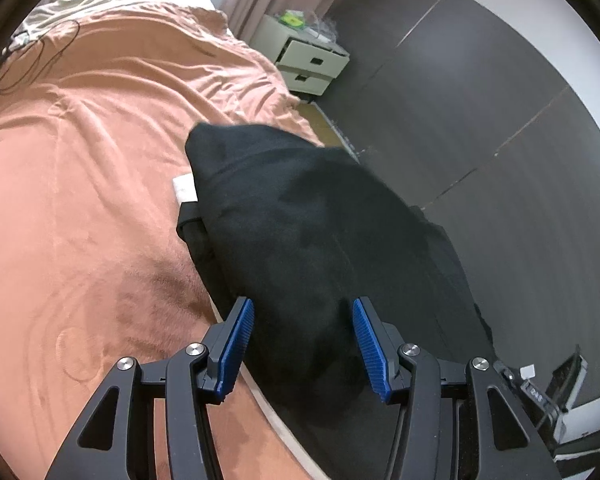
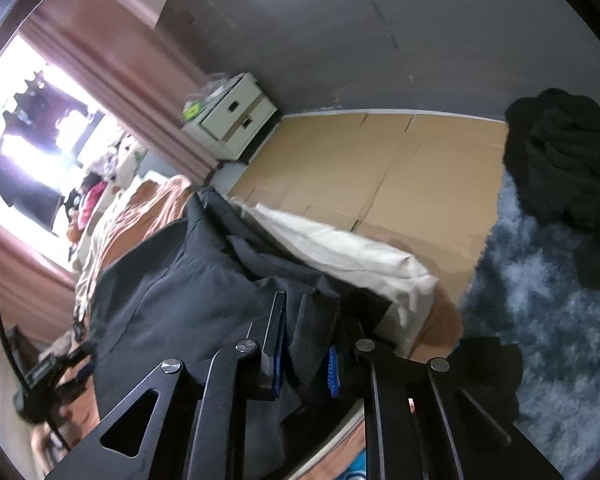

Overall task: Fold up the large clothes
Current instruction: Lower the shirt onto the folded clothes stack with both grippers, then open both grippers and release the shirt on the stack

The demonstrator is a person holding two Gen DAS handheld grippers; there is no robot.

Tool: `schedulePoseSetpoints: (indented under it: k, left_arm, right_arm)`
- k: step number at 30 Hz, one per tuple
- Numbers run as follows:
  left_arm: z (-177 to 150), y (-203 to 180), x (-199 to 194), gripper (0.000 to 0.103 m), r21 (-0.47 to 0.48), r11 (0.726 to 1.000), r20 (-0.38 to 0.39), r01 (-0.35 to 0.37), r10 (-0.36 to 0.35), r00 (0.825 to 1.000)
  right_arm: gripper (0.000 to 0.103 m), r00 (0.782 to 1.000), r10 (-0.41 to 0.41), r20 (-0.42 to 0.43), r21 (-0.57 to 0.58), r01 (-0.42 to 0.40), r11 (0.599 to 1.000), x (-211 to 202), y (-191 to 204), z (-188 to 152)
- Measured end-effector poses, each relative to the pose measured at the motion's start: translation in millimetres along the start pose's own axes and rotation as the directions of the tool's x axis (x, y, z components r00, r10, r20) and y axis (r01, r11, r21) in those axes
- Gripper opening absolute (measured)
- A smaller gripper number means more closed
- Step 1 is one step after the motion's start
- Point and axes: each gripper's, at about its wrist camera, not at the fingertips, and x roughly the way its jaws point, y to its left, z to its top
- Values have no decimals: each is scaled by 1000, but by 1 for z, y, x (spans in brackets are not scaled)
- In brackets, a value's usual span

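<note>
A large black garment (image 1: 300, 220) lies along the right edge of the bed, on a salmon blanket (image 1: 80, 200), and part of it hangs over the side. A thick raised fold of it fills the gap between the blue pads (image 1: 240, 340) of my left gripper (image 1: 303, 308), which is shut on it. A white label (image 1: 184, 188) shows at its far left side. In the right wrist view the same dark garment (image 2: 172, 288) spreads to the left. My right gripper (image 2: 306, 332) is shut on a narrow fold of its edge, which hides most of the right pad.
A white two-drawer nightstand (image 1: 312, 64) (image 2: 232, 116) stands by pink curtains (image 2: 112, 80) past the bed. Flattened cardboard (image 2: 360, 168) covers the floor beside a shaggy blue rug (image 2: 560, 320) that bears another dark clothes pile (image 2: 560, 168). A thin cable (image 1: 32, 64) loops on the blanket.
</note>
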Motion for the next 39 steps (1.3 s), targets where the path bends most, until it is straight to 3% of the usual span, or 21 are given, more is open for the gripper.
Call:
schedulePoseSetpoints:
  k: [4,8,12,15,18,21,28,31,33,35,38,39]
  left_arm:
    - [-7,2,-14,53,11,1000,13,1,-1,1000]
    - [-18,8,-19,53,0,1000,11,1,-1,1000]
    - [-31,12,-19,48,-12,1000,11,-1,1,1000]
    - [-42,14,-10,28,-41,999,-18,-1,0,1000]
    - [-48,12,3,19,-47,998,-48,34,-36,998]
    - [-45,7,10,18,-38,999,-43,31,-33,999]
    - [-40,1,17,18,2,999,-55,49,-49,997]
    - [-43,2,5,18,3,999,-43,37,-37,998]
    - [-46,5,-6,18,-8,999,-35,34,-35,999]
    - [-51,10,-15,21,-19,999,-30,27,-28,999]
    - [-55,13,-28,42,-37,999,-15,12,-13,1000]
    - [-56,13,-31,54,-38,999,-6,7,-8,1000]
  right_arm:
    - [18,1000,0,-19,3,0,1000,-6,3,1]
    - [34,1000,-6,-11,2,6,1000,-23,0,-4]
    - [35,999,17,-27,-16,-18,1000,-33,-4,-16]
    - [25,997,53,-52,-39,-55,998,-31,-5,-22]
    - [16,995,65,-74,-54,-70,996,-24,-5,-21]
    - [13,995,73,-73,-17,-74,997,-17,-14,-17]
    - [10,996,-34,-80,-48,30,998,-2,-10,-16]
    - [13,996,-60,-59,-75,55,996,-15,1,-15]
    - [26,996,-66,-53,-80,62,995,-26,6,-15]
    - [47,998,-48,-40,-79,45,996,-39,9,-14]
    - [51,999,-34,-19,-102,32,994,-58,15,-17]
    - [53,999,-29,-19,-107,27,994,-62,17,-19]
